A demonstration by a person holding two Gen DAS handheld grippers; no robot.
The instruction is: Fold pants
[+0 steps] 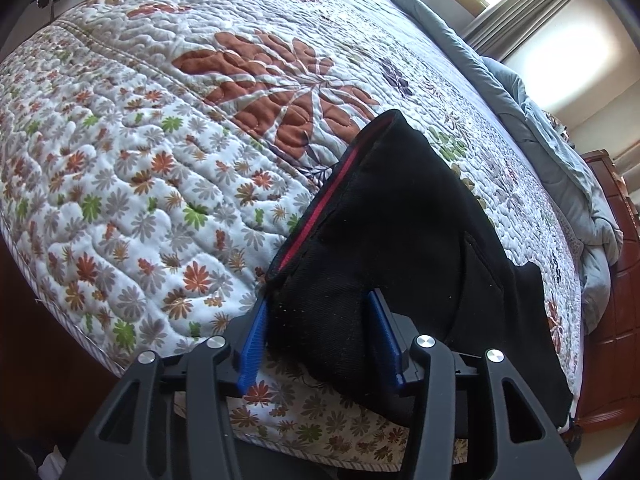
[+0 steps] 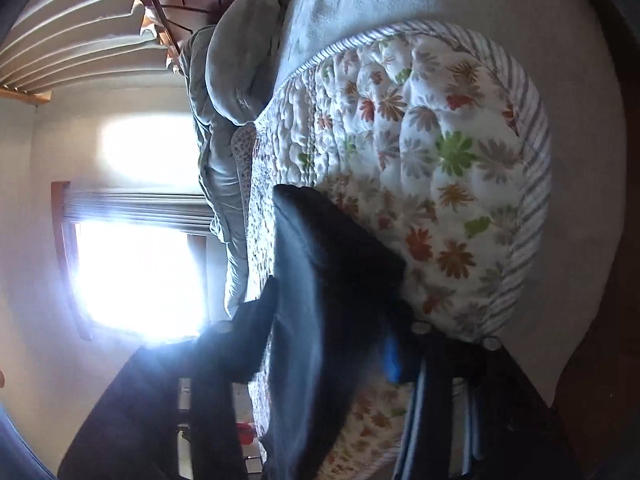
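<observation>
- At the lower centre of the left wrist view, the left gripper (image 1: 320, 340) has its blue jaws set fairly wide, with a thick bunch of the black pants (image 1: 404, 236) filling the gap between them and touching both.
- The pants rise from there toward the middle of the frame, a red stripe (image 1: 320, 204) running along their left edge, and drape down the right side over the floral quilt (image 1: 140, 152).
- A grey-blue blanket (image 1: 532, 120) lies crumpled along the upper right, next to a curtain (image 1: 532, 4).
- In the right wrist view, blurred and tipped sideways, the right gripper (image 2: 352, 356) sits at the bottom; dark cloth (image 2: 320, 280) covers the space between its jaws, and I cannot tell how far apart they stand.
- A bright window (image 2: 136, 276) glares at the left.
</observation>
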